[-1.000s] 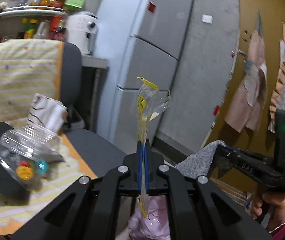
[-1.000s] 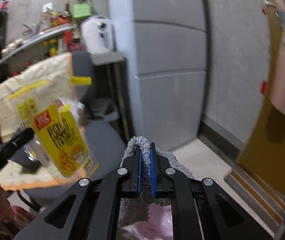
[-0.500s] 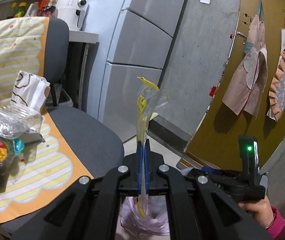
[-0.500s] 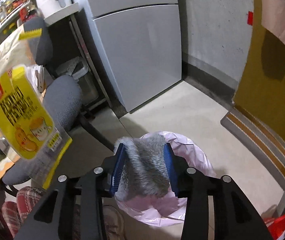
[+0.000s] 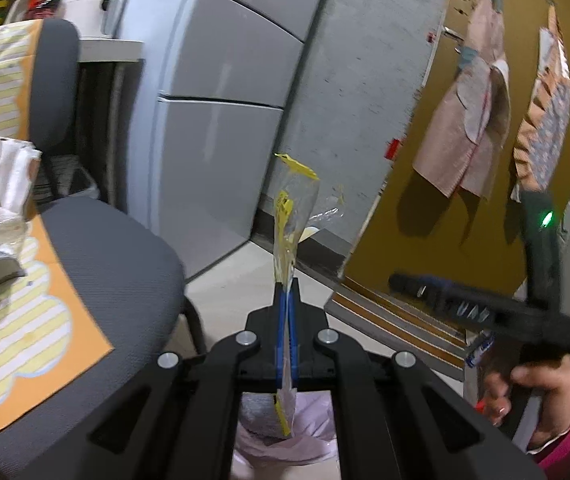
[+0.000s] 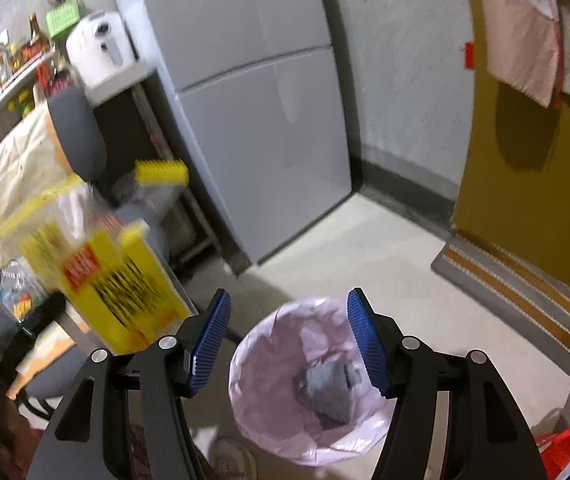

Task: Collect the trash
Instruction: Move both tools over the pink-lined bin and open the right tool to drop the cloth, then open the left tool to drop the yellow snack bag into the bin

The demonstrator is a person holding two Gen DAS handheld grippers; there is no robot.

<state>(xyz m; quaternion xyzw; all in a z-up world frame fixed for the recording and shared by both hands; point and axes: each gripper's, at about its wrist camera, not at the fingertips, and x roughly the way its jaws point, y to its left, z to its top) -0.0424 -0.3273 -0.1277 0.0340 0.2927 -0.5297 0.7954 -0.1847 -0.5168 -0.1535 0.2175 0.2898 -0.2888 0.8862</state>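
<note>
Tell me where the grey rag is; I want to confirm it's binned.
In the right wrist view the grey rag lies inside the pink-lined bin, below the open right tongs.

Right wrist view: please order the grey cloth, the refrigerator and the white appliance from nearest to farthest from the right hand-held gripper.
From the right hand-held gripper:
1. Grey cloth, just below it, inside the pink-lined bin.
2. Refrigerator, ahead, standing against the wall.
3. White appliance, far upper left, on a counter beside the refrigerator.

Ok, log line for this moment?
left gripper: shut on yellow snack wrapper | right gripper: open | grey cloth: in pink-lined bin
</note>
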